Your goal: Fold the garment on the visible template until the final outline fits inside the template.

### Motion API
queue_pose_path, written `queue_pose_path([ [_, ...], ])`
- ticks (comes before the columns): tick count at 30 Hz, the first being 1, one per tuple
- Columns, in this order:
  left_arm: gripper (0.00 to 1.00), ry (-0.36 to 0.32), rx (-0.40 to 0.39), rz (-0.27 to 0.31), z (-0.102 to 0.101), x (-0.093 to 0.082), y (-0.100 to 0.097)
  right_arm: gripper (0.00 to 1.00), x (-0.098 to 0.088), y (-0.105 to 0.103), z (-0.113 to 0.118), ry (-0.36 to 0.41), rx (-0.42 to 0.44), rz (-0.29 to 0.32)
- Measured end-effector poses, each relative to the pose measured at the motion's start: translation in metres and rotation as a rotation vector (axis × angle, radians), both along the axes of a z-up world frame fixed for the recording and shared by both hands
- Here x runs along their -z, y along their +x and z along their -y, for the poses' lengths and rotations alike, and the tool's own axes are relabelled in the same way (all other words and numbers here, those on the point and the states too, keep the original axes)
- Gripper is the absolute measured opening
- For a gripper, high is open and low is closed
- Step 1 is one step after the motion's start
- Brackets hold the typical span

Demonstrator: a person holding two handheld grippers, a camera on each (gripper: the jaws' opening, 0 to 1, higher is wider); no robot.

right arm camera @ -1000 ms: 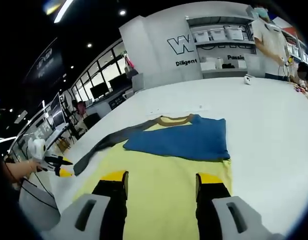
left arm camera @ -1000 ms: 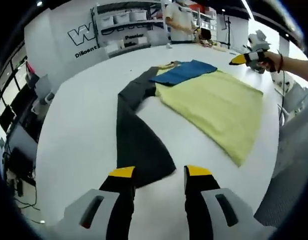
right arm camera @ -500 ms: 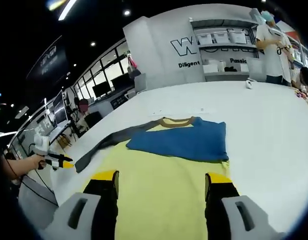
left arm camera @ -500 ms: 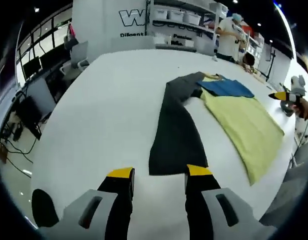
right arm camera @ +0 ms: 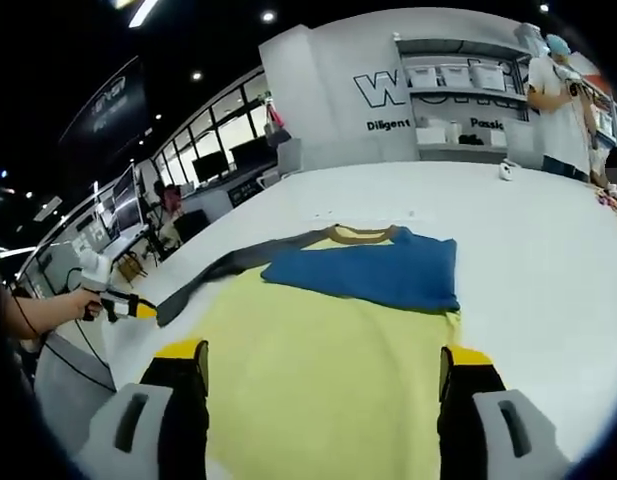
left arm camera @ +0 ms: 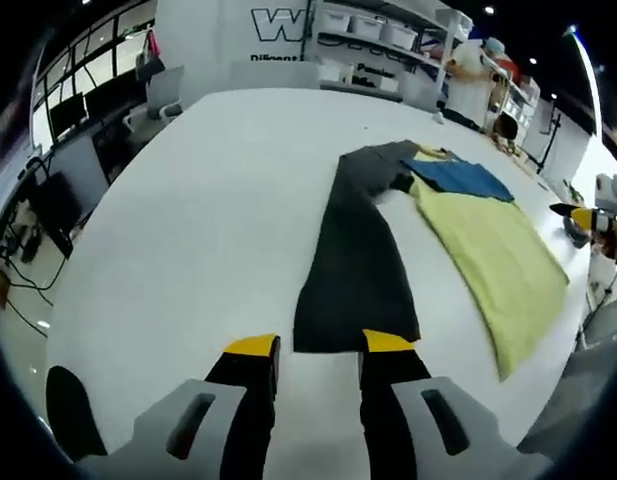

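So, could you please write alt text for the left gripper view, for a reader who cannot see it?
The left tongs, open, hover at the cuff end of a dark grey sleeve stretched along a white table. The sleeve leads to a yellow shirt body with a blue sleeve folded across its top, and the right tongs show at the far right edge.

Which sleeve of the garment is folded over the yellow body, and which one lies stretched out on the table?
The blue sleeve lies folded across the yellow body below the collar. The dark grey sleeve lies stretched out on the white table, its cuff just before the left gripper.
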State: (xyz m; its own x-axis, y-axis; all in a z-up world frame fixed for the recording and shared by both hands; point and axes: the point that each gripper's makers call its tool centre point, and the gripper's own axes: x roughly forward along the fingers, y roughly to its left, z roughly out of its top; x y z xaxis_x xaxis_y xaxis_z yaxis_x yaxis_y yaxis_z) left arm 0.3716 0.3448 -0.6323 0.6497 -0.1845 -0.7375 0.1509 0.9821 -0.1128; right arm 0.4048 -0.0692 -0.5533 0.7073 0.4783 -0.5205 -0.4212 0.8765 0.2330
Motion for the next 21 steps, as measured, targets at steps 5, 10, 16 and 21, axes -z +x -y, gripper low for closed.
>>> queue_pose_path([
  [5,0.16,0.03,0.007,-0.007,-0.002,0.003,0.001,0.99,0.001,-0.004,0.002,-0.003,0.001,-0.003],
  [10,0.03,0.019,-0.007,-0.01,-0.006,0.003,0.005,0.98,0.002,-0.005,0.005,-0.01,0.01,-0.002],
  [16,0.02,0.02,-0.012,-0.003,-0.016,-0.004,0.008,0.97,0.003,-0.008,0.007,-0.016,0.011,-0.002],
  [21,0.02,0.064,-0.009,0.015,-0.033,-0.021,0.017,0.96,0.002,-0.009,0.011,-0.023,0.018,-0.004],
])
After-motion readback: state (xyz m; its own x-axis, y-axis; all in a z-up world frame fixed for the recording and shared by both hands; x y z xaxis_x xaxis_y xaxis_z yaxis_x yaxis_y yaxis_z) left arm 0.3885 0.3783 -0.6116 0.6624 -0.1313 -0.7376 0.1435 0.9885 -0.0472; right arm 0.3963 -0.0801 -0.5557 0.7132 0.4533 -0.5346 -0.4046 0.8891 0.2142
